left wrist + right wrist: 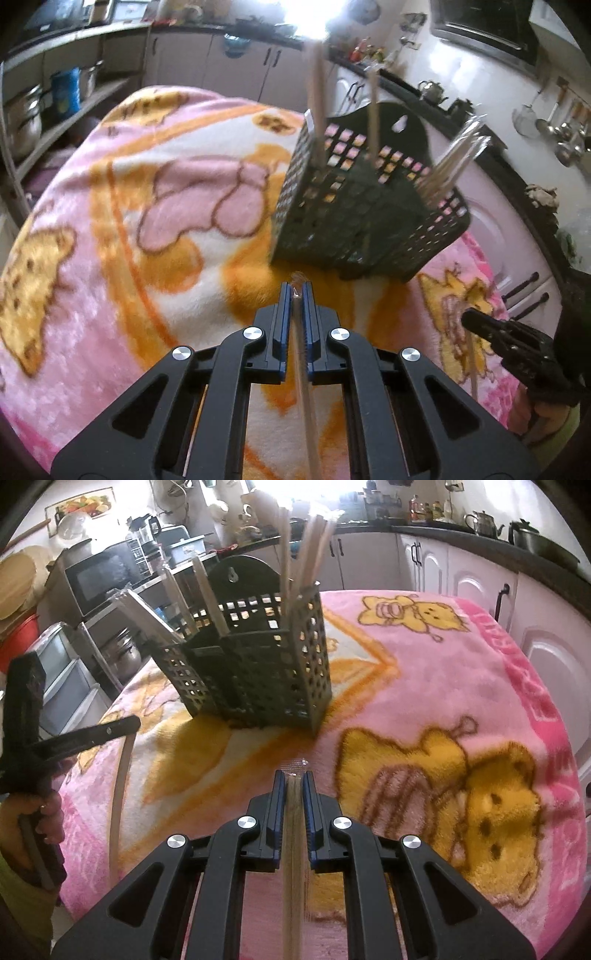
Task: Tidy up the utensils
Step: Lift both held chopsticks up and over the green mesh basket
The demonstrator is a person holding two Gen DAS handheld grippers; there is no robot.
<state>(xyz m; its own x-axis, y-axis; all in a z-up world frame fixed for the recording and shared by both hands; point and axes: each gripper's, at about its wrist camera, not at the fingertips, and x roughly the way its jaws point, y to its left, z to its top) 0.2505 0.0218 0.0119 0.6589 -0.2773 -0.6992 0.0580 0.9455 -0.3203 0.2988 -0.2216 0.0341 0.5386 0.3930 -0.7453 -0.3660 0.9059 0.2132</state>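
A black perforated utensil basket stands tilted-looking on the pink blanket, with several pale sticks and clear-wrapped utensils poking out of its compartments. My left gripper is shut on a thin pale stick that runs back between the pads. It also shows at the left of the right wrist view as the left gripper, its stick hanging below. My right gripper is shut on a clear-wrapped pair of chopsticks. Both grippers hover short of the basket.
A pink and orange cartoon blanket covers the table. White kitchen cabinets, a microwave, pots on shelves and hanging ladles surround it. A person's hand grips the left tool.
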